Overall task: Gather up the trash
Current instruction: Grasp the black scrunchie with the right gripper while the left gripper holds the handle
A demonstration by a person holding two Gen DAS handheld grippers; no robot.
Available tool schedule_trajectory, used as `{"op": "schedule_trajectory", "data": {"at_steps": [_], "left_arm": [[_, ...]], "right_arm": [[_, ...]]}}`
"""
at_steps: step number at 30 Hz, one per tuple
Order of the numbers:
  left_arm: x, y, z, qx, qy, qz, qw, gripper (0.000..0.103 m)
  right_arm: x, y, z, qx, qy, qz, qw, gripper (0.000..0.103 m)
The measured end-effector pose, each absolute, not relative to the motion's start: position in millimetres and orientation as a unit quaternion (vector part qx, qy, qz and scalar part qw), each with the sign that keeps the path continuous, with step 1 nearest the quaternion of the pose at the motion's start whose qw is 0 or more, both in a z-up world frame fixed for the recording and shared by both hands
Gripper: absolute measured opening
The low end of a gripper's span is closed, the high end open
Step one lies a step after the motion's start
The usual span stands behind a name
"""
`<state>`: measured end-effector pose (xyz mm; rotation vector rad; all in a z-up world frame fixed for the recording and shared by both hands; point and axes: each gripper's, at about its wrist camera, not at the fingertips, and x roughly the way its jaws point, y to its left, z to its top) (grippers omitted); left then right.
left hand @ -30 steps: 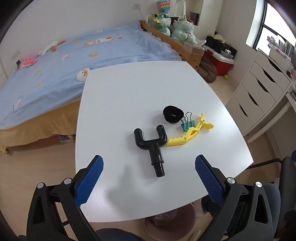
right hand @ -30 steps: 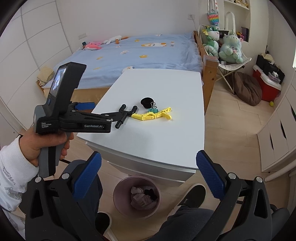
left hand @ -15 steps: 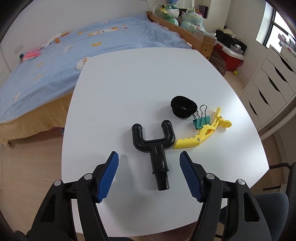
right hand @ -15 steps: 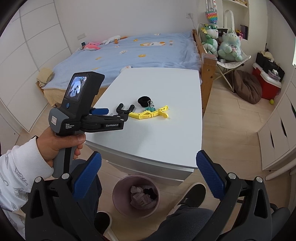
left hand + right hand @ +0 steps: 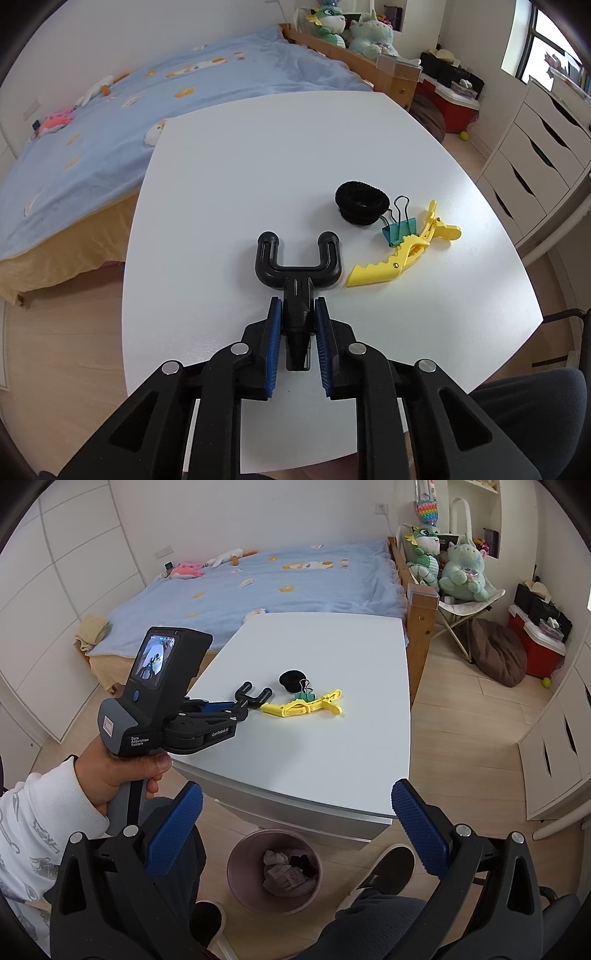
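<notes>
A black Y-shaped plastic holder lies on the white table. My left gripper is shut on its stem, blue pads pressed on both sides. To its right lie a black foam ring, a teal binder clip and a yellow clip. My right gripper hangs open off the table's near edge, above a pink trash bin holding crumpled trash.
A bed with a blue blanket borders the table's far side. White drawers stand at right. A person's shoe and dark-trousered leg sit beside the bin. Plush toys and a red box lie beyond.
My left gripper dropped toward the table and its jaws went from wide open to shut on the black holder's stem. My right gripper stayed still.
</notes>
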<state>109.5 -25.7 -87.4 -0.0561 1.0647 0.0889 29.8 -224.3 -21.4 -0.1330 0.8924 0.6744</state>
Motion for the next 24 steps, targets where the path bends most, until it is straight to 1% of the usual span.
{"op": "schedule_trajectory", "data": {"at_steps": [9, 24], "left_arm": [[104, -15, -83, -0.032, 0.491, 0.025, 0.87, 0.017], [90, 5, -52, -0.048, 0.458, 0.021, 0.888, 0.016]], "right_arm": [[35, -220, -25, -0.065, 0.426, 0.318, 0.844, 0.1], [70, -185, -20, -0.092, 0.425, 0.335, 0.836, 0.1]]}}
